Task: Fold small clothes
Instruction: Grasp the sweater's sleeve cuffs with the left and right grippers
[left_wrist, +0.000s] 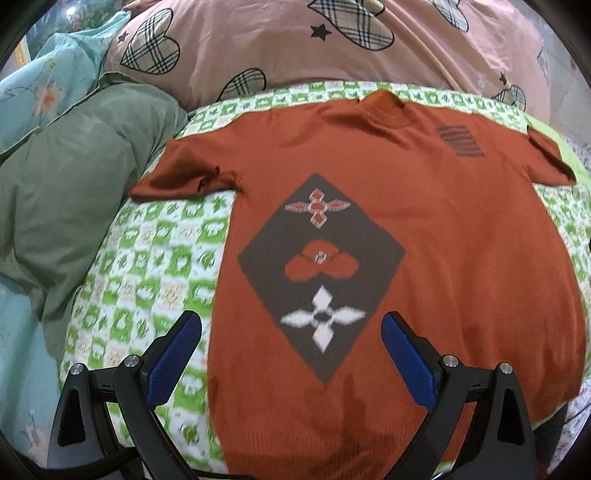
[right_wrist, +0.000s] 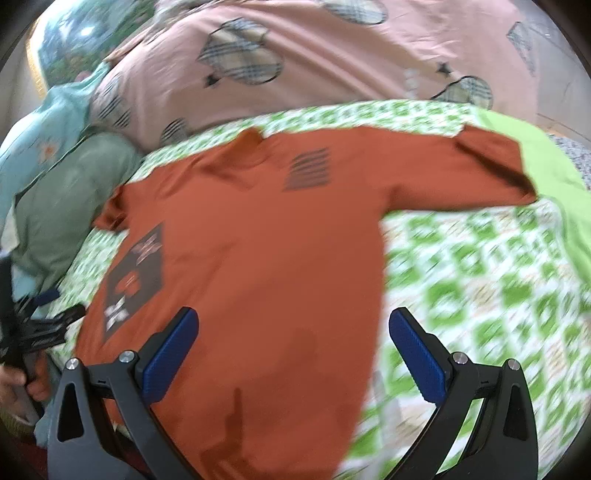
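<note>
An orange short-sleeved knit top (left_wrist: 443, 229) lies spread flat, front up, on a green-and-white checked sheet (left_wrist: 147, 266). It bears a grey diamond panel (left_wrist: 320, 273) with flower motifs and a small striped patch near one shoulder. My left gripper (left_wrist: 291, 325) hovers open above the hem on the diamond's side, nothing between its blue pads. The right wrist view is blurred: the same top (right_wrist: 258, 240) lies below my right gripper (right_wrist: 293, 321), which stands open over the hem's other side, holding nothing. The left gripper (right_wrist: 48, 325) shows at that view's left edge with a hand on it.
A pink quilt (left_wrist: 295, 48) with plaid hearts is heaped behind the top. A green padded cover (left_wrist: 74, 177) and a pale blue floral cloth (left_wrist: 44, 92) lie at the left. The checked sheet (right_wrist: 480, 295) stretches to the right of the top, edged with plain lime fabric (right_wrist: 546, 173).
</note>
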